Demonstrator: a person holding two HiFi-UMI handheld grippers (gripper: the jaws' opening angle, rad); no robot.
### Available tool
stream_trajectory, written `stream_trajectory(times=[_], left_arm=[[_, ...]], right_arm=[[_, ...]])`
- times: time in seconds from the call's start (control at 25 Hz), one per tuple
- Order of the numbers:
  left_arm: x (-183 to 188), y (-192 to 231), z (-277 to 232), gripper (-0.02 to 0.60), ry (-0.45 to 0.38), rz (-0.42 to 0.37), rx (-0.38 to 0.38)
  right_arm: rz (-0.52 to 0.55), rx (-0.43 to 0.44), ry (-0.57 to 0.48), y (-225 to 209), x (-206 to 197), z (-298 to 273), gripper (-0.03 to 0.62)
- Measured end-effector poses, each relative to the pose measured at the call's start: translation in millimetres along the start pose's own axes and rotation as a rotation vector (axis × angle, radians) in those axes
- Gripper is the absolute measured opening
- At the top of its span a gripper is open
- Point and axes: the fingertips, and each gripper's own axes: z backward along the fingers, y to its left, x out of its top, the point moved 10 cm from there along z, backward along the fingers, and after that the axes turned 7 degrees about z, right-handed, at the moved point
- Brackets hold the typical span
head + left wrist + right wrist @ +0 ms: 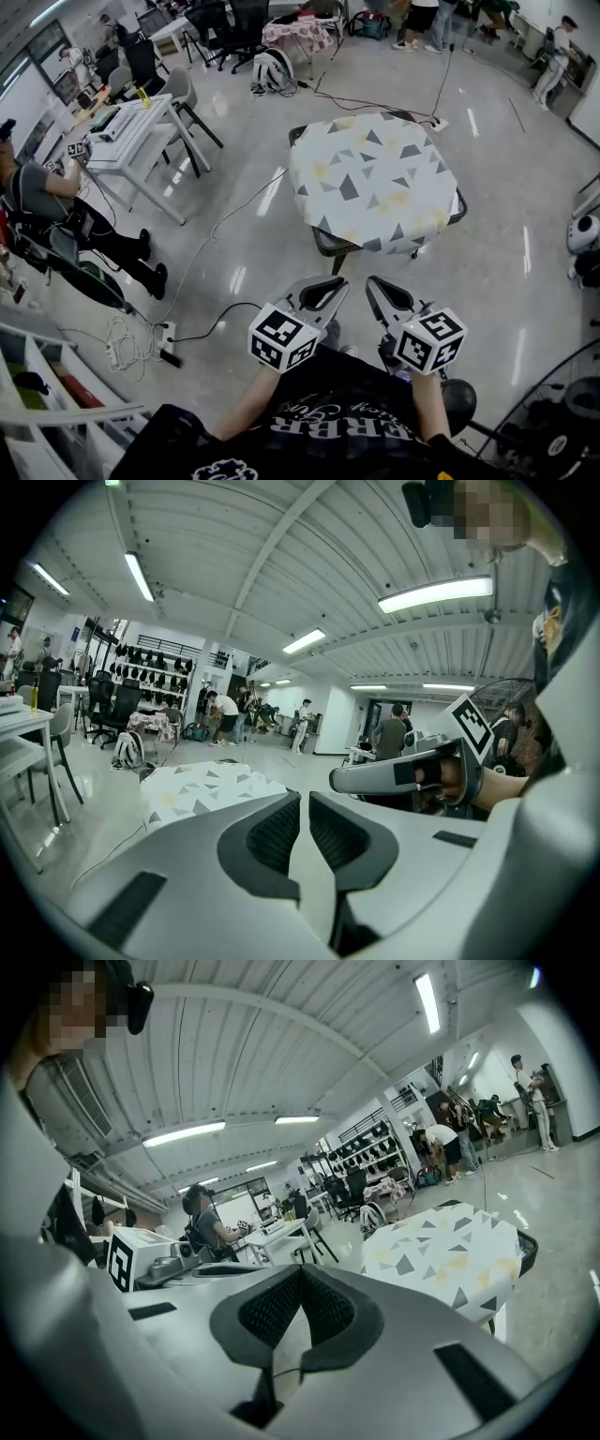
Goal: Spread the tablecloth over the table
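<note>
On the table, straight ahead of the person and well apart from both claws, lay the tablecloth. It was flat over the whole top, and its edges hung down on the sides that could be seen. Only a dark strip of the table's rim showed below the near hem and at the right side. The cloth was close to square, so no long axis could be named; one of its sides faced the person almost squarely.

Between the claws and the table there was only bare floor. The table stood a little more in line with the right gripper than with the left gripper, so the right hand was, in my judgement, slightly the nearer one.

Both hands were held low and close to the body, side by side, the tips leaning toward each other. In the left gripper view the cloth sat to the left of the jaws, and in the right gripper view to the right. The right jaws met at the tip; the left ones kept only a thin slit. Neither held anything.

The spreading looked finished. Any last smoothing would first need a step forward.
</note>
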Motion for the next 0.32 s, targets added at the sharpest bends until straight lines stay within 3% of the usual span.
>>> stream_trajectory(times=[0.32], left_arm=[[0.3,-3.7,-1.4,0.046,0.001,-0.006,0.001]], right_arm=[[0.002,0.001,0.010,-2.8,-0.6,0.7,0.012]])
